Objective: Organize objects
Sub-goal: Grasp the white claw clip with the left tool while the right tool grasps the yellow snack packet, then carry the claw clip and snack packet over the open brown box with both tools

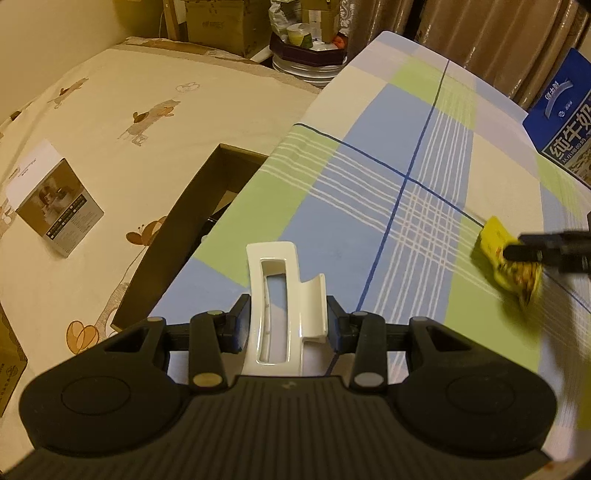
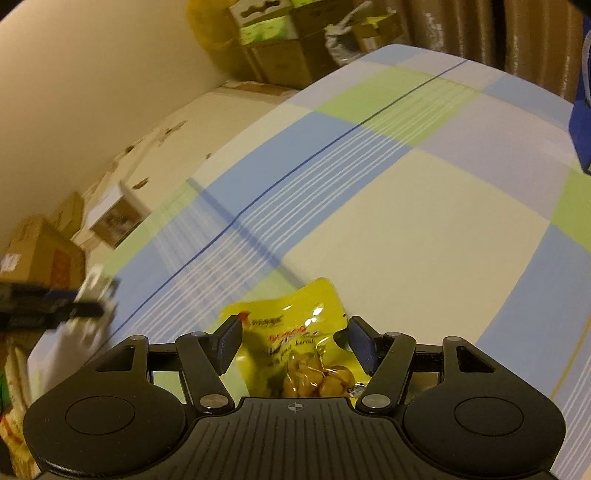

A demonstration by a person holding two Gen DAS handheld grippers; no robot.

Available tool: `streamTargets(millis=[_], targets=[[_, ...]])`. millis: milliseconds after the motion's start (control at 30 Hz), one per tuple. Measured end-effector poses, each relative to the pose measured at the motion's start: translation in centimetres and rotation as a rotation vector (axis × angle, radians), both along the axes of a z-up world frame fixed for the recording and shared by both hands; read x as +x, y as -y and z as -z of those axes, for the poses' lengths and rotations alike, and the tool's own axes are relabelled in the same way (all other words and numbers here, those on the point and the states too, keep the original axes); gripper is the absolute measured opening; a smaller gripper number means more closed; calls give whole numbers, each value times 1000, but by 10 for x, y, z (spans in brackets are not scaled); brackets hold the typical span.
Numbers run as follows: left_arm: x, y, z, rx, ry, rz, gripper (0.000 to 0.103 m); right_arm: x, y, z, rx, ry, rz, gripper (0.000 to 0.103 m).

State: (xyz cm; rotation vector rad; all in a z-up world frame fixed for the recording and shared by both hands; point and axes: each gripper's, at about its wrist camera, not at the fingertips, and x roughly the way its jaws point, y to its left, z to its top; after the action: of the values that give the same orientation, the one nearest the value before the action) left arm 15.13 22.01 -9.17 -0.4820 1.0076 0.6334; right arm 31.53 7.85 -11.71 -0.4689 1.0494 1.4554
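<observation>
A white hair claw clip [image 1: 275, 291] stands between the pads of my left gripper [image 1: 288, 321], which is shut on it just above the plaid tablecloth [image 1: 369, 155]. At the right edge of the left wrist view, my right gripper [image 1: 532, 251] grips a yellow snack packet [image 1: 498, 240]. The right wrist view shows that yellow packet of nuts [image 2: 291, 332] pinched at both sides by my right gripper [image 2: 295, 336], held sharp while the cloth behind blurs. The left gripper [image 2: 74, 306] and the white clip [image 2: 92, 291] appear blurred at the far left.
An open dark brown box [image 1: 177, 236] sits beside the table's left edge, on a bed with a cartoon-print sheet [image 1: 110, 122]. A small product box [image 1: 55, 210] lies on the bed. A blue milk carton [image 1: 565, 122] stands at the table's right. Cardboard boxes [image 1: 218, 22] are stacked behind.
</observation>
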Motion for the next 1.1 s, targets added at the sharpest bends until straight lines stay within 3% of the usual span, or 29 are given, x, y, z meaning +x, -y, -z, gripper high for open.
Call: streamTargets(millis=[200,267,400,633,700,767,1100], targets=[[6,0,0,-4,1,18,36,-36,14,-2,4,44,-33,64],[6,0,0,-9,3,21,36,-46,16,0,-5,56,-53,72],[3,1,0,-13,7,17,36,-66,26,0,-9,79,-92,80],[-1,7,0,-18,16,19,36,-98,25,13,-57,262,-96,79],[-2,9,0,-19,17,22,36,-98,24,13,-61,259,-57,79],[-4,12,0,-19,17,27,36,-97,24,13,-54,260,-18,67],[-5,33,0,-22,10,86,36,-92,51,6,-82,244,110,65]])
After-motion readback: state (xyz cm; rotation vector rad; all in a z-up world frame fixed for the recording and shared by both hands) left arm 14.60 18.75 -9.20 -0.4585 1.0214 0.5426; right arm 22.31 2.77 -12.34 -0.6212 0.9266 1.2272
